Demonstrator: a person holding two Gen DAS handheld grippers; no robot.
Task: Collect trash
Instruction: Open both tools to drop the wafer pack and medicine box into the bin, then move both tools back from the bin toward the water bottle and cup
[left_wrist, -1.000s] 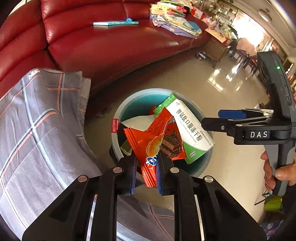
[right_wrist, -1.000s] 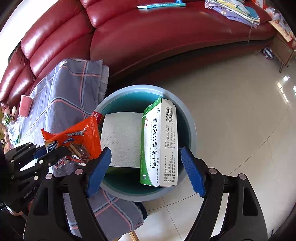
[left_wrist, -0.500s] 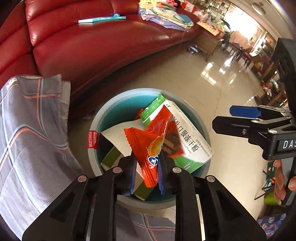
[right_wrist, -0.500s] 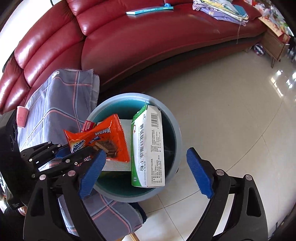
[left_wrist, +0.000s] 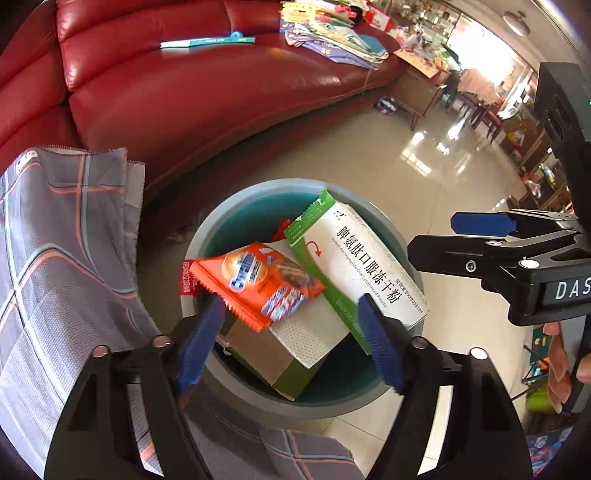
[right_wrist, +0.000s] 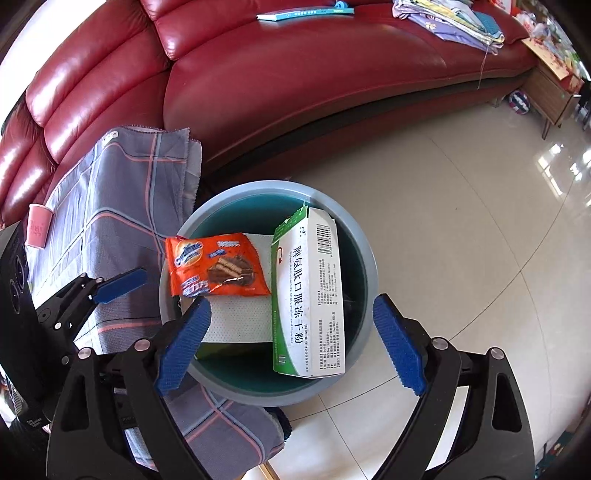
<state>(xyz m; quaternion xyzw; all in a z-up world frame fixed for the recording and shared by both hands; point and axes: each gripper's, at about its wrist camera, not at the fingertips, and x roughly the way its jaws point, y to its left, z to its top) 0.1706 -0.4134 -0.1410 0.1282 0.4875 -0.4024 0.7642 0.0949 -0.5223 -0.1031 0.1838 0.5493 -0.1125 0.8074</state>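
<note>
A round blue-grey trash bin (left_wrist: 255, 192) (right_wrist: 365, 251) stands on the floor beside the cloth-covered table. In it lie an orange snack wrapper (left_wrist: 258, 282) (right_wrist: 214, 269), a white and green medicine box (left_wrist: 362, 266) (right_wrist: 310, 302) leaning on the rim, and a white-topped carton (left_wrist: 295, 339) (right_wrist: 243, 321). My left gripper (left_wrist: 291, 339) is open just above the bin, the wrapper loose between its blue pads. My right gripper (right_wrist: 291, 343) is open and empty over the bin's near side; it also shows in the left wrist view (left_wrist: 480, 232).
A grey plaid cloth (left_wrist: 55, 240) (right_wrist: 122, 206) covers the table left of the bin, with a pink cup (right_wrist: 37, 225) on it. A red leather sofa (left_wrist: 221, 92) (right_wrist: 295, 66) curves behind, holding a book and folded clothes. Glossy tiled floor (right_wrist: 461, 221) lies to the right.
My left gripper has opened and let go of the orange wrapper, which now lies flat on the trash in the bin. The right gripper stays open.
</note>
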